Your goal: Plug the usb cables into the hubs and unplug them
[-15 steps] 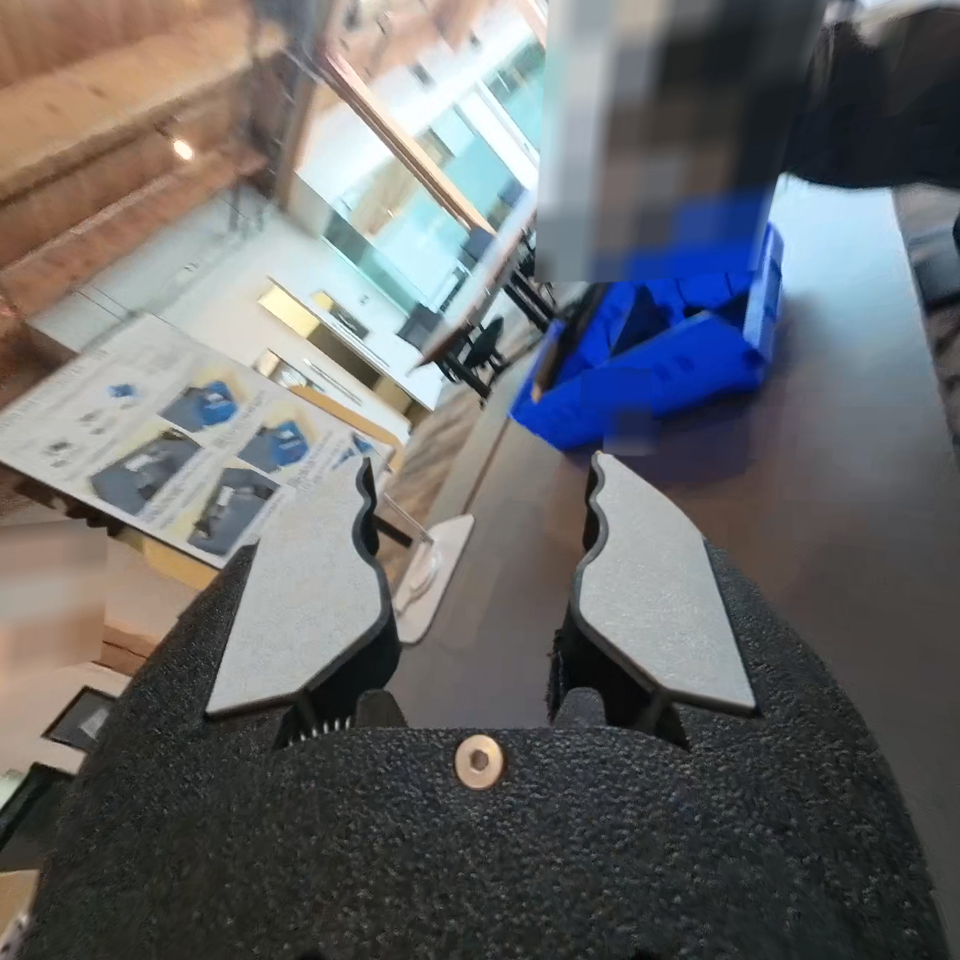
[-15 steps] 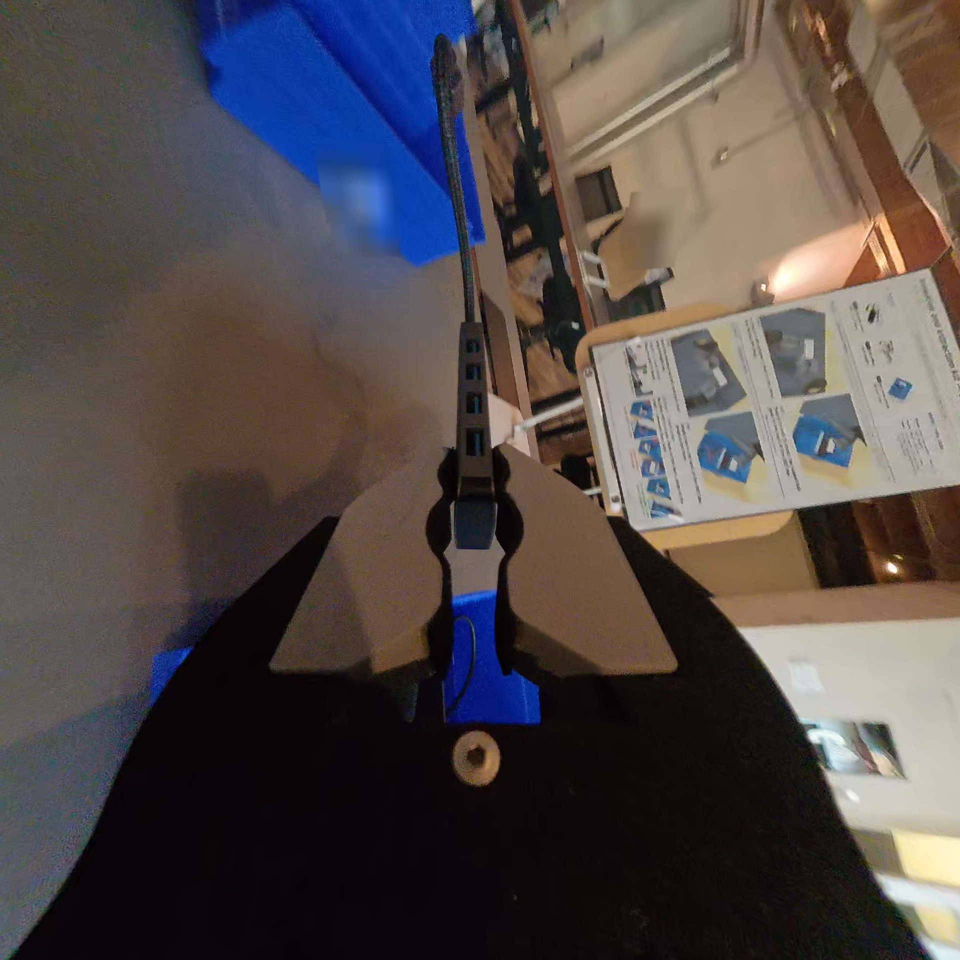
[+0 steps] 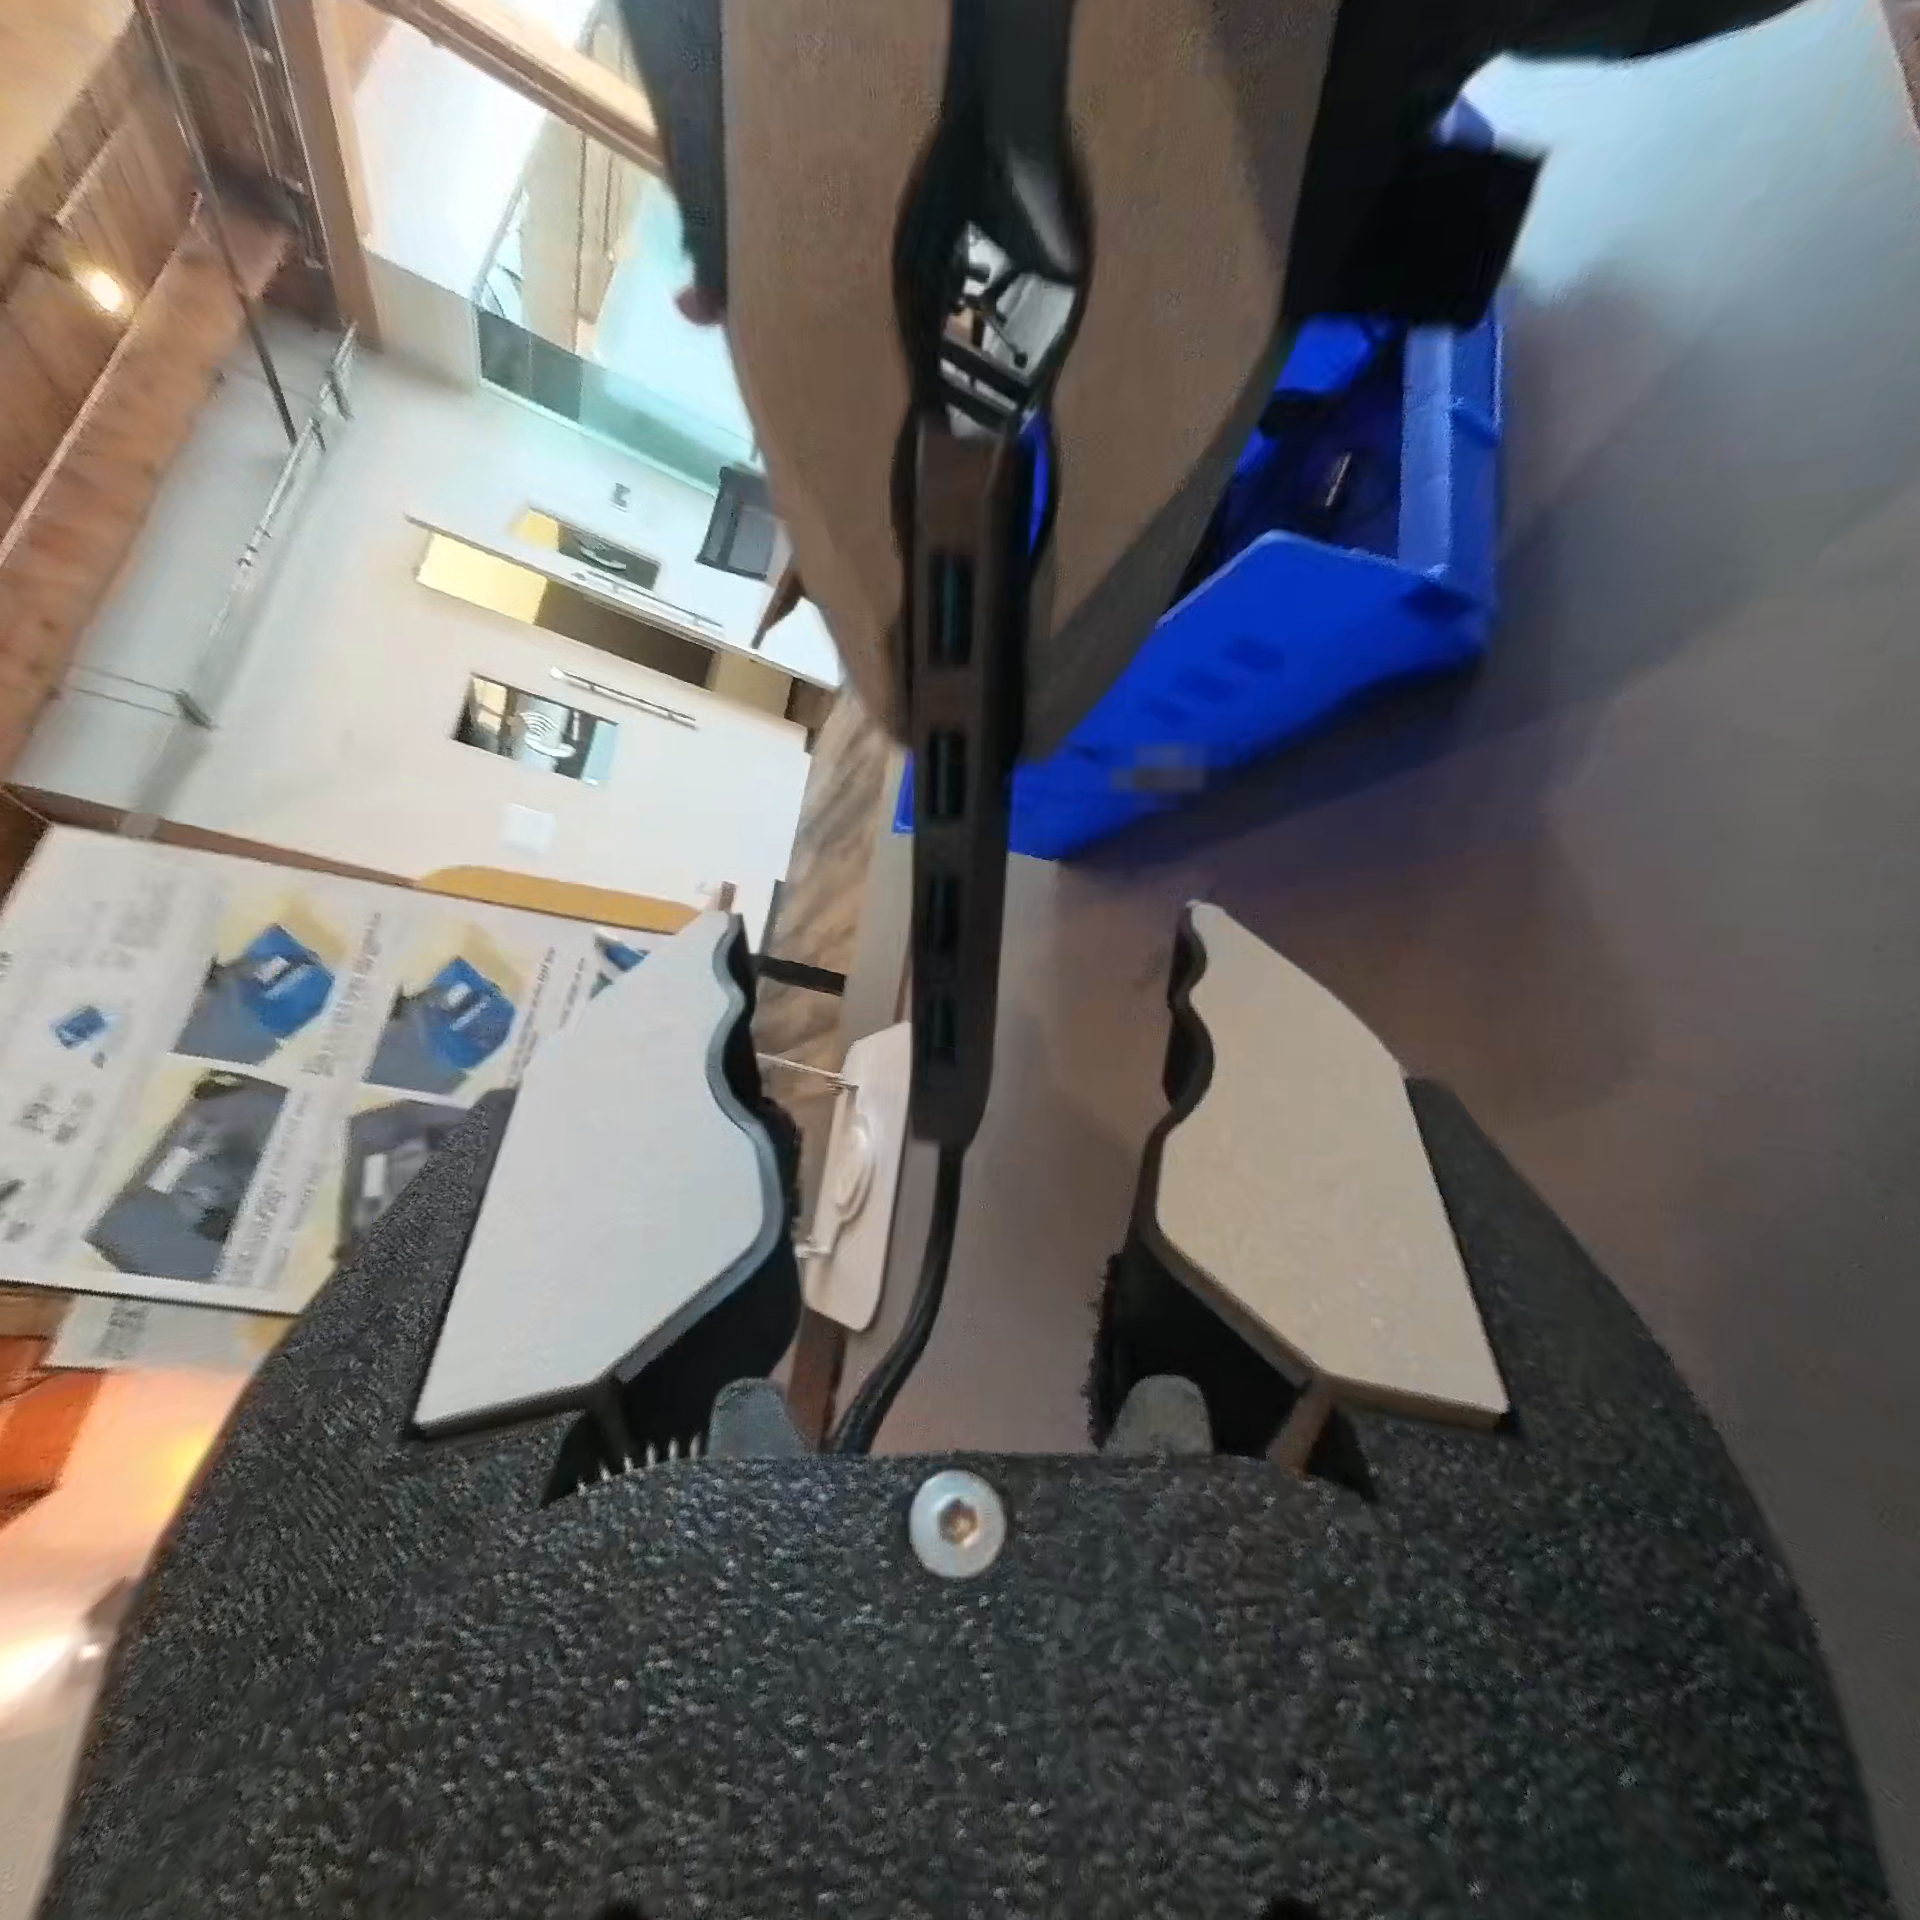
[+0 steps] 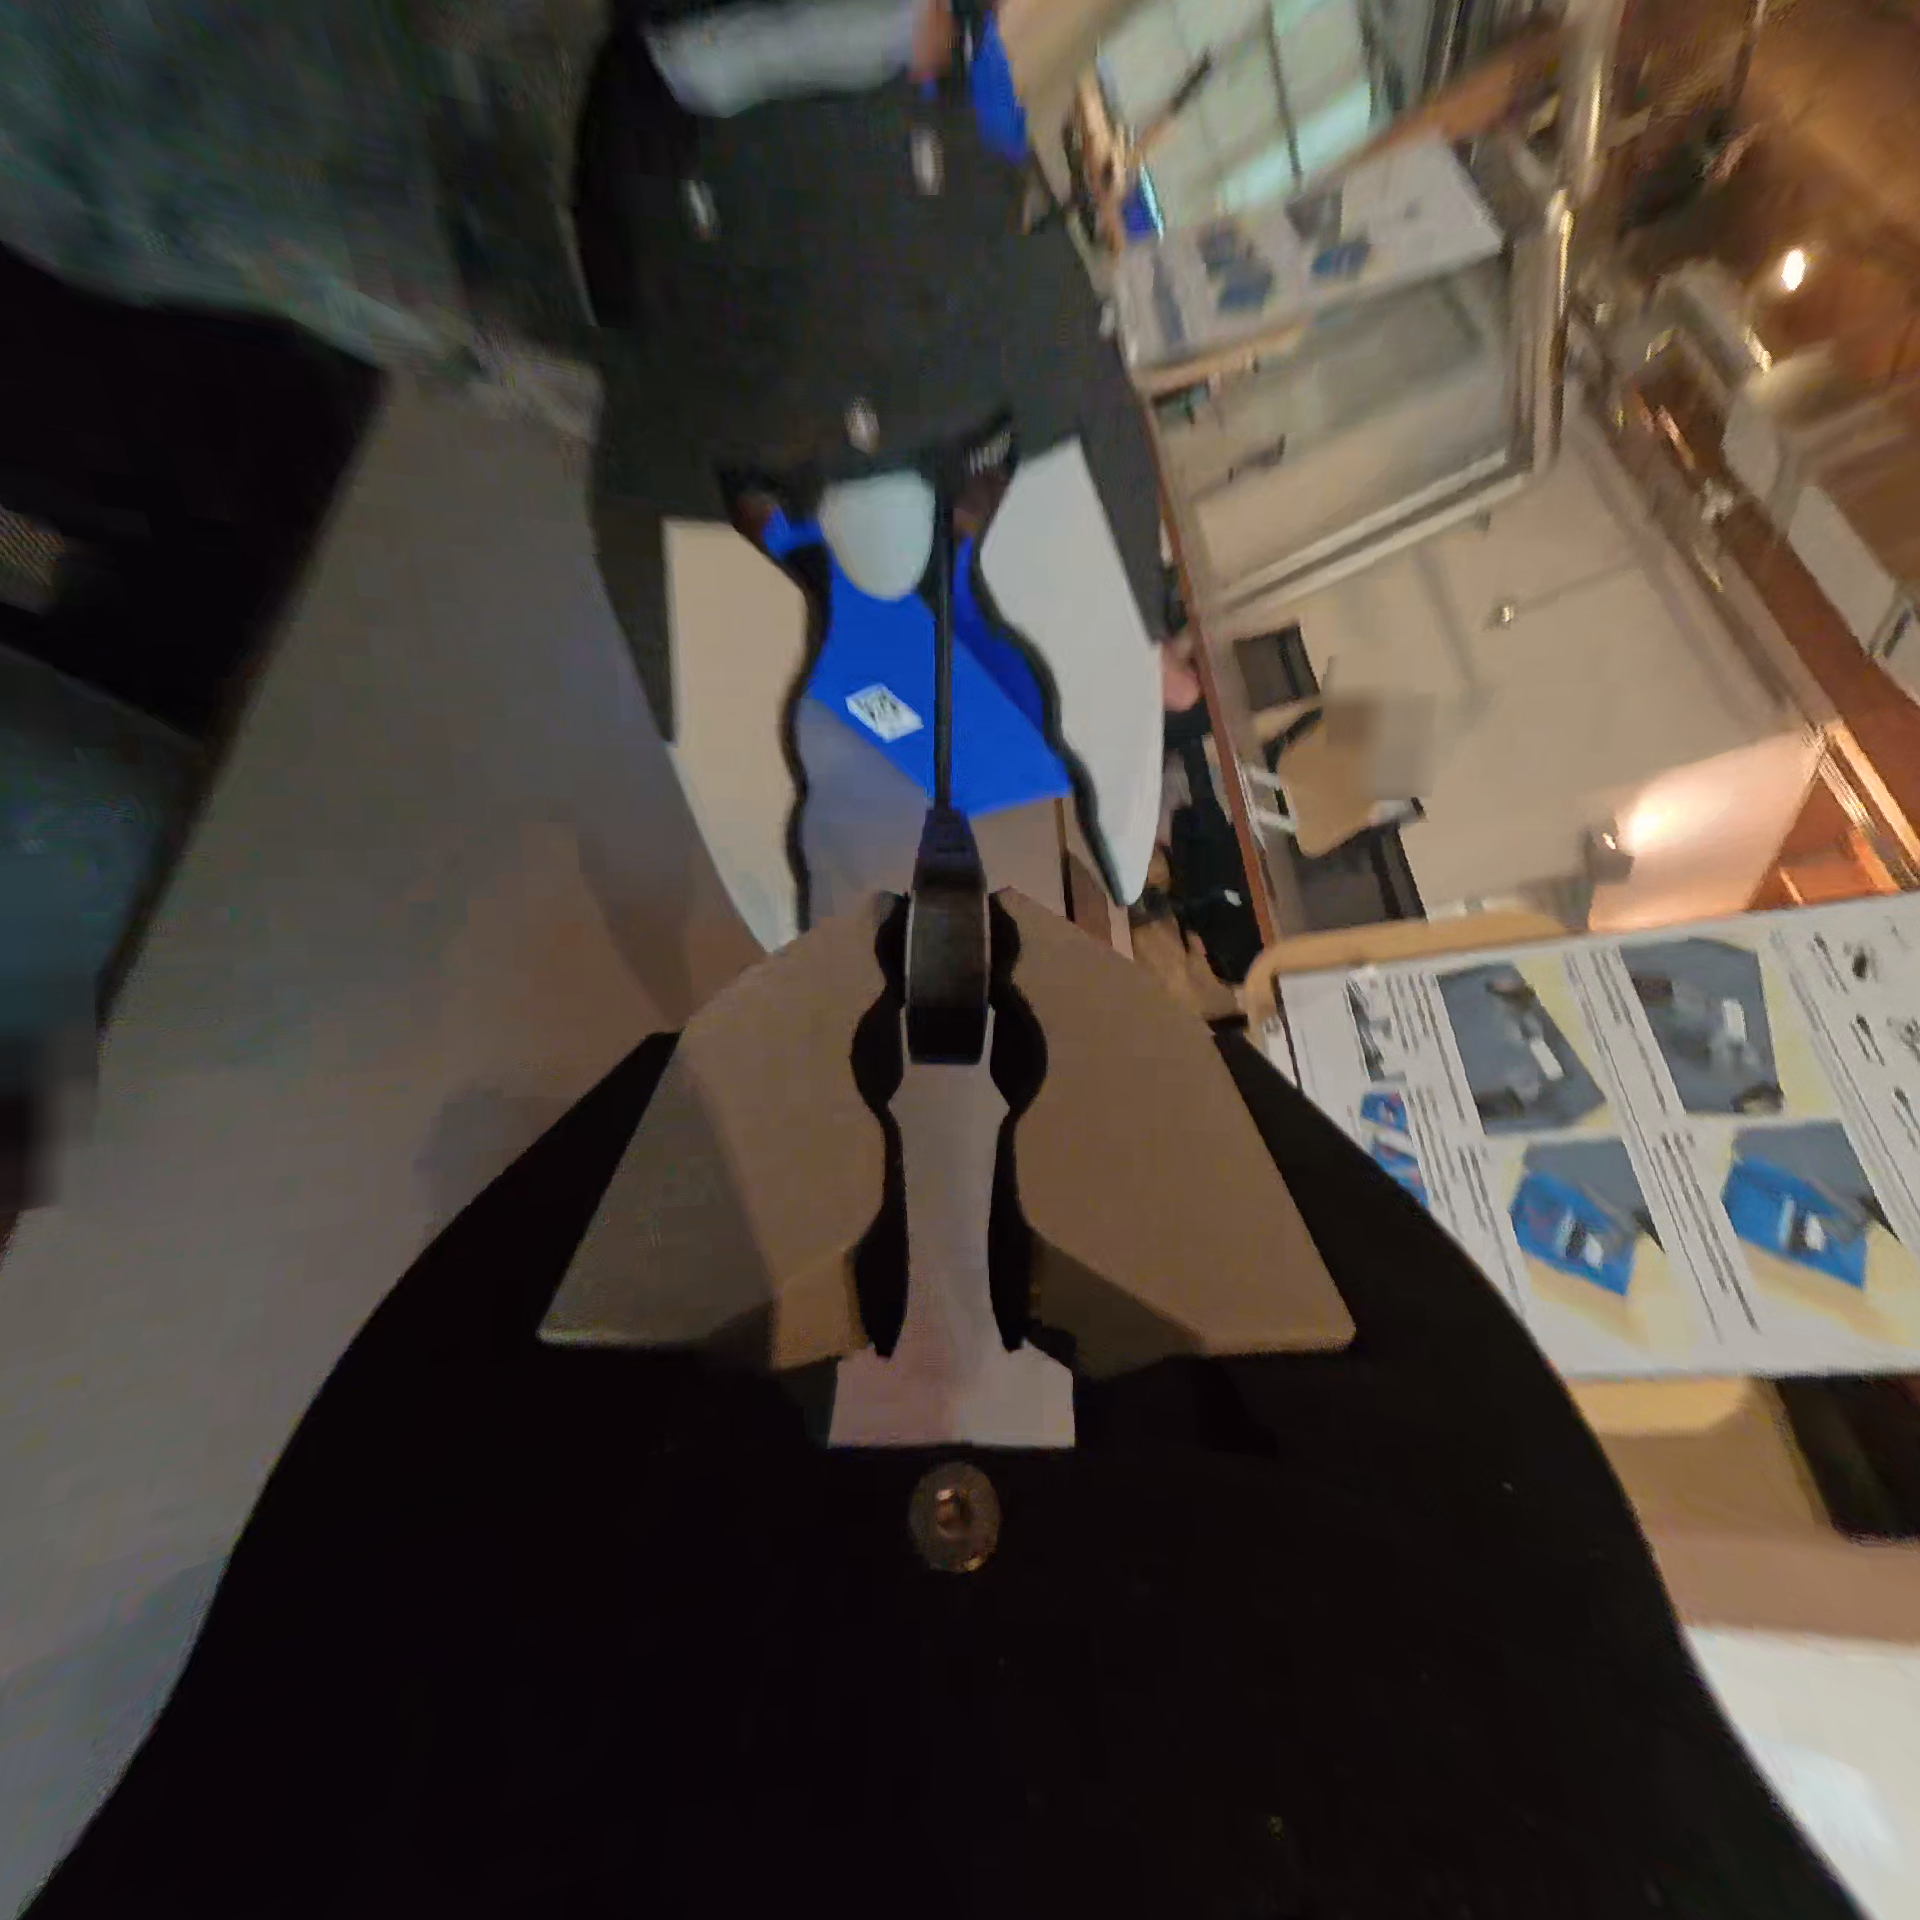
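Observation:
A slim dark USB hub with several blue ports hangs in the air over the table. My right gripper is shut on one end of it; in the left wrist view it comes in from the top. My left gripper is open, and the hub's free end sits between its fingers without touching the pads. The hub's black cable runs from that end toward the left gripper's palm; it also shows in the right wrist view. No separate USB cable plug is visible.
A blue plastic bin stands on the grey-brown table behind the grippers and shows in the right wrist view. An instruction poster stands past the table edge on a white stand base. My hands' fingertips stand some 4 cm from each other.
The two grippers have come together nose to nose. The hub held by the right gripper now lies between the open left fingers. The left gripper has stayed open.

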Demonstrator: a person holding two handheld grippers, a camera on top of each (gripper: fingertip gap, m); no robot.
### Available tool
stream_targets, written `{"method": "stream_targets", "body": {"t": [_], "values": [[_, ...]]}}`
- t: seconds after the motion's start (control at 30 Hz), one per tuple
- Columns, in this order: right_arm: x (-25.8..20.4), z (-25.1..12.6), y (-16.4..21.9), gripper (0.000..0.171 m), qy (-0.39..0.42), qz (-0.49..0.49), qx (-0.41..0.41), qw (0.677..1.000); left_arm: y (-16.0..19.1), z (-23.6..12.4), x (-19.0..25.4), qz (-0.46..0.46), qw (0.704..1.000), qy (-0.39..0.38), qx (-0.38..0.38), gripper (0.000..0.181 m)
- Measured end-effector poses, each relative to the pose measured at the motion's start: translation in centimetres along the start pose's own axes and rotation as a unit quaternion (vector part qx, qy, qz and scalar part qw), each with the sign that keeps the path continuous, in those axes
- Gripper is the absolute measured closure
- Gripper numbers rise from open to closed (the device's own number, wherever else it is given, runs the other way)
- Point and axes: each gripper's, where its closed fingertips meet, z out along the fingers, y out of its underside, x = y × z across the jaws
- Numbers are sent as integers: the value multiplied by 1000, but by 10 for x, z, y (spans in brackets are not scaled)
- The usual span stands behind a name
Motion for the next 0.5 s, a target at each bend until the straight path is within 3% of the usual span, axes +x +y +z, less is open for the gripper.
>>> {"method": "stream_targets", "body": {"t": [0.1,0.2,0.4,0.5], "values": [[1,-9,-13,159,-10,29,79,996,9,-6,-8,-46,998,0,40,112],[0,-11,-19,159,-21,62,151,986,-10,-19,-8,-86,988,23,129,116],[11,-13,13,159,4,89,122,989,8,-45,-41,-136,978,-28,154,113],[17,-23,6,159,11,110,171,979,2,-65,-45,-211,953,17,218,105]]}}
